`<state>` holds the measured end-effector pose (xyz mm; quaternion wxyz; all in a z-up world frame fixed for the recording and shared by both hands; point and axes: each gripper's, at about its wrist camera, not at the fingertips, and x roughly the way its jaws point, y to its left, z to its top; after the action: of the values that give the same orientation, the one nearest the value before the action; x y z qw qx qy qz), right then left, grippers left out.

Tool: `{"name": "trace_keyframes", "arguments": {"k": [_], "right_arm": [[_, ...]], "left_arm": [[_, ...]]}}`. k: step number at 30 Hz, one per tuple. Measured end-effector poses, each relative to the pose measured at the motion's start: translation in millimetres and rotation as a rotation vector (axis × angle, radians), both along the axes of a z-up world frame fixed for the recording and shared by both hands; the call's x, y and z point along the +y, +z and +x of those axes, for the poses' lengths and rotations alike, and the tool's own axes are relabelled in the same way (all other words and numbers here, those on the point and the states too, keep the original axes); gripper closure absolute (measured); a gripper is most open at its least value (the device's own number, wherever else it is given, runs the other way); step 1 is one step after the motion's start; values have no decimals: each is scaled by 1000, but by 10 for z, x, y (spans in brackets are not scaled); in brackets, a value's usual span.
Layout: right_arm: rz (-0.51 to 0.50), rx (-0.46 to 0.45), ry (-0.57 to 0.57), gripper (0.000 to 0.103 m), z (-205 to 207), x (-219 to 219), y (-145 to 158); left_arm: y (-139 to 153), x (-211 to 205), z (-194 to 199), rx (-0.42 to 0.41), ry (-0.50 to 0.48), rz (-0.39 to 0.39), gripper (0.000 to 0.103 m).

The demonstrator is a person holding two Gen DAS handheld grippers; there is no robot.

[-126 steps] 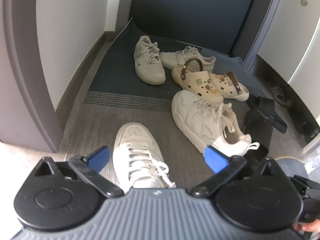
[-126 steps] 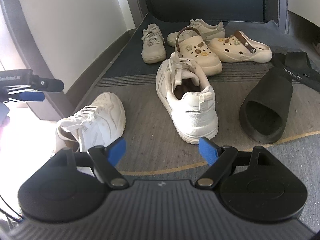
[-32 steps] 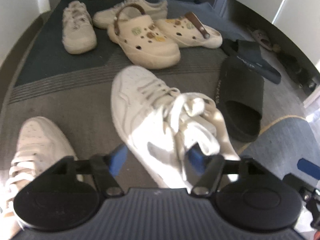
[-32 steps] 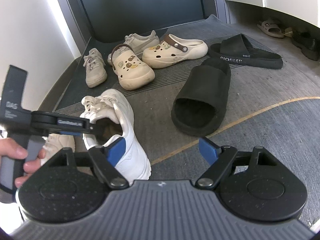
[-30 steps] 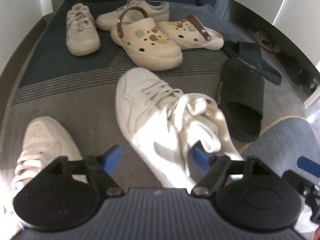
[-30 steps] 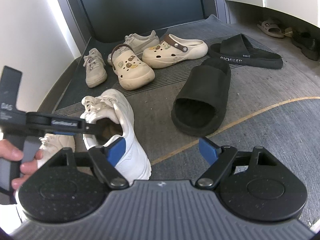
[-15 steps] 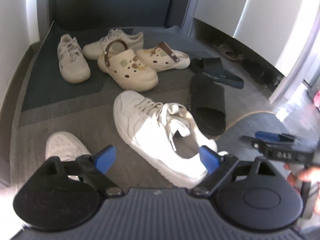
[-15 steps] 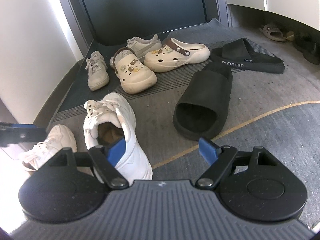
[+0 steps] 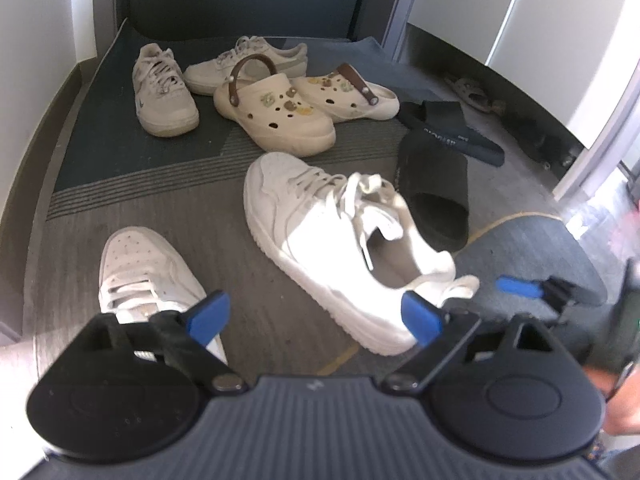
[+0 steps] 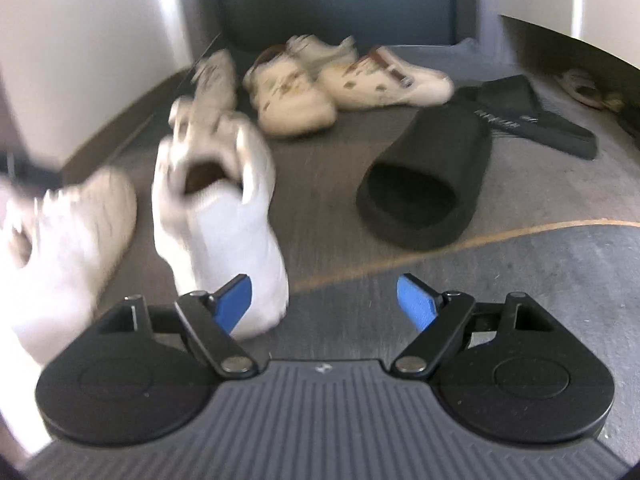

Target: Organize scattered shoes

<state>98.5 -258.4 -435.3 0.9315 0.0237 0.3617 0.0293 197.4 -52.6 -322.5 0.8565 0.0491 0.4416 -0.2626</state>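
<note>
My left gripper [image 9: 316, 316] hangs above the floor with its blue-tipped fingers spread wide, nothing between them. Just past its right fingertip, at about one o'clock, lies the big white lace-up leather sneaker [image 9: 336, 248], heel toward me and toe angled to eleven o'clock. Its white perforated-toe mate [image 9: 140, 276] sits at nine o'clock, partly behind my left finger, the two well apart.

Further up, at twelve o'clock, a cream foam clog with a brown strap [image 9: 276, 116] rests on the grey ribbed mat [image 9: 120, 184], touching a second cream clog [image 9: 348, 96] on its right. Two small beige lace-up trainers [image 9: 162, 92] lie behind them at eleven o'clock. At two o'clock a black foam slide sandal [image 9: 436, 188] sits just beside the big sneaker, with another black slide [image 9: 452, 132] beyond it.

My right gripper [image 10: 324, 300] is also spread and empty — its view is badly smeared (motion blur), so detail is uncertain. There the big sneaker's heel appears to sit right by the left finger, and the black slide lies at one o'clock.
</note>
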Motion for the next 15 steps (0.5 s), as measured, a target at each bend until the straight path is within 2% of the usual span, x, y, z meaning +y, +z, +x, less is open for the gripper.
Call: {"name": "trace_keyframes", "arguments": {"k": [5,7,11,15], "right_arm": [[-79,11,99,21,10,170,-364],[-68,-4,99,20,25,162,-400],[-47,-35,99,11,56,145,-470],[-32,-60,97,10,71,178,-517]], "left_arm": [[-7,2,-27,-3,5,13,9],[-13,0,-27,-2,6,17,9],[-31,0,-23,4,10,18,9],[-53,4,-37,10,14,23,9]]}}
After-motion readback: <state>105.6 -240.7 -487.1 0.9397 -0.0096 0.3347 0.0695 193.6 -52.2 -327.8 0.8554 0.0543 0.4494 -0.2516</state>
